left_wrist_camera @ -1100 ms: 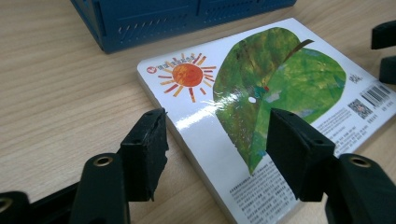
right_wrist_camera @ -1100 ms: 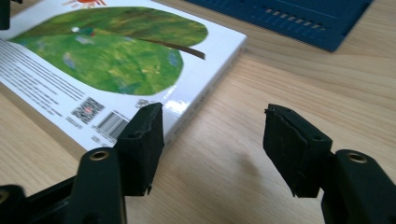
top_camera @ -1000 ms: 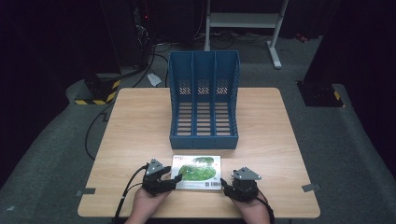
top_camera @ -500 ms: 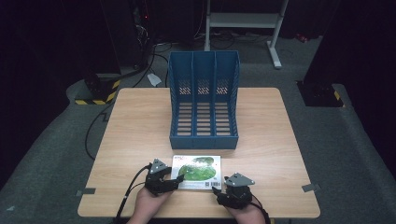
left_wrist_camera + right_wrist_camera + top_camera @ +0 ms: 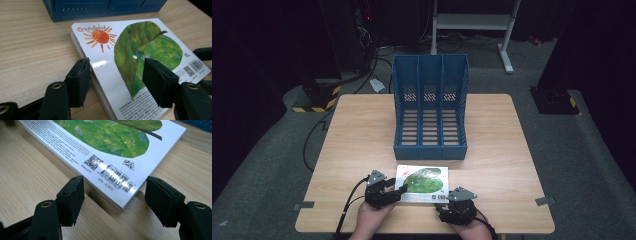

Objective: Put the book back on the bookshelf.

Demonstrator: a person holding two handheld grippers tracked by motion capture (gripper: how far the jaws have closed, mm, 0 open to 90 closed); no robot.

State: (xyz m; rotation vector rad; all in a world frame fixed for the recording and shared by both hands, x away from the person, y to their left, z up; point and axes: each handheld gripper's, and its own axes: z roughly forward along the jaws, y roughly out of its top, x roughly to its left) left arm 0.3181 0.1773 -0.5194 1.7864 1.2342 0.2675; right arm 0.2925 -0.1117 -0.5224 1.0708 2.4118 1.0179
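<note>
Board book (image 5: 422, 183) with a green leaf and an orange sun on its white cover is lying flat on the wooden table (image 5: 362, 130), near the person's edge and just in front of the blue three-slot file rack (image 5: 430, 107). Working from the left, the left gripper (image 5: 398, 192) is sitting at the book's left edge; in the left gripper view (image 5: 113, 71) its jaws have just been closing and are standing partly apart, one beside the book's edge over the table, the other over the cover, and whether the pads are pressing on it cannot be told. At the right, the right gripper (image 5: 443, 207) is facing the book's near right corner; in the right gripper view (image 5: 113, 186) its jaws have just been opening and are flanking that barcode corner without pressing on it.
</note>
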